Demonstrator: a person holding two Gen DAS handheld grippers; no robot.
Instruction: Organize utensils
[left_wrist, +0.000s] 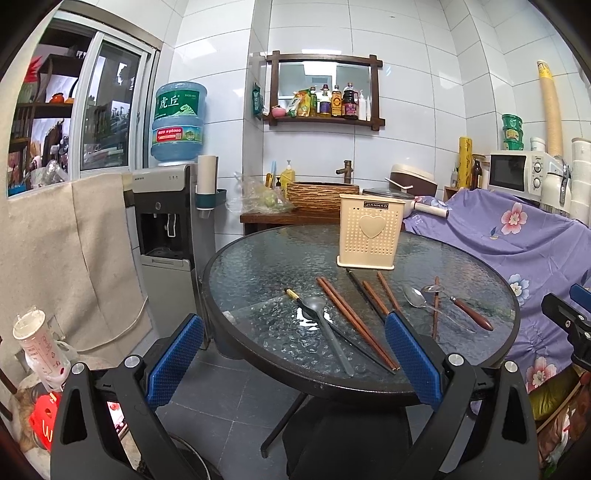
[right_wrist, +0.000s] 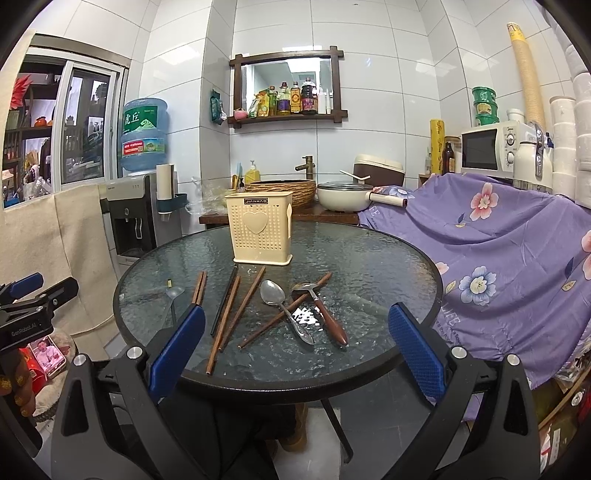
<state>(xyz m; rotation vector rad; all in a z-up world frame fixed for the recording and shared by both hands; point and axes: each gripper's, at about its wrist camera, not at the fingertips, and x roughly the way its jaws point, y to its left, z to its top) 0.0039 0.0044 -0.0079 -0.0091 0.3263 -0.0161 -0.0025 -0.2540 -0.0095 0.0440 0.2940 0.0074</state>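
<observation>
left gripper (left_wrist: 293, 363): black frame; blue textured pads; silver screws | right gripper (right_wrist: 295, 354): same build

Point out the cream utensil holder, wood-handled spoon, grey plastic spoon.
cream utensil holder (right_wrist: 260, 232): right wrist view, front wall under the heart.
wood-handled spoon (right_wrist: 334, 325): right wrist view, wooden handle.
grey plastic spoon (left_wrist: 314, 304): left wrist view, bowl.

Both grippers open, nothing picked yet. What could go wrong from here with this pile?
1. A brown chopstick lies crossed with the metal spoon and the wood-handled spoon; lifting one may drag the others.
2. Long chopsticks end near the glass table rim; a nudge could tip them off.
3. The cream holder looks light; an off-centre insertion might topple it.
</observation>
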